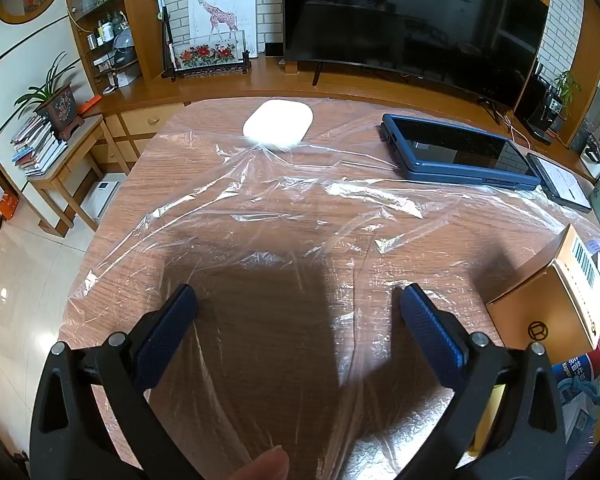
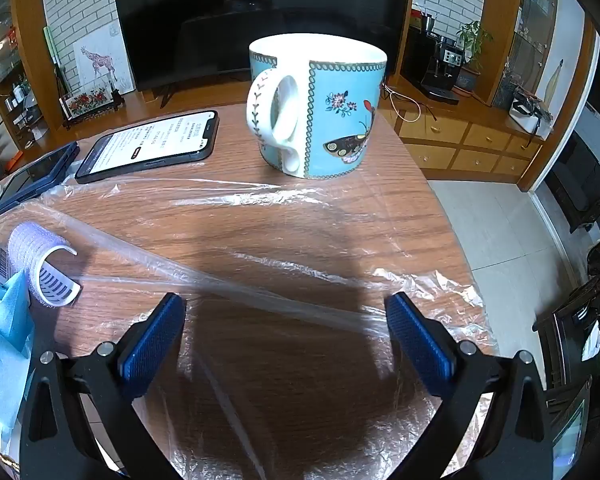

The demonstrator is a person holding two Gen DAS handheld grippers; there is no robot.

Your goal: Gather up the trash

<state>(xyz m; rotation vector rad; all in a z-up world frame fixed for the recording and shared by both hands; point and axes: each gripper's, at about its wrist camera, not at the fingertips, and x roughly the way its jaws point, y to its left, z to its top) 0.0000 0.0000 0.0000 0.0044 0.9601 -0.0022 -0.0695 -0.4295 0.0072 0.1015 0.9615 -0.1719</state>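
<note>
A clear plastic sheet lies crumpled over the wooden table; it shows again as the plastic sheet in the right wrist view. My left gripper hovers above it, open, nothing between its blue pads. My right gripper is open too, above a stretched fold of the film, with nothing held. A brown cardboard box sits at the right in the left wrist view. A lilac hair roller and a blue cloth lie at the left in the right wrist view.
A white oval case, a blue-cased tablet and a phone lie on the table. A blue butterfly mug stands near the far right edge. A TV and cabinets stand behind. A fingertip shows at the bottom.
</note>
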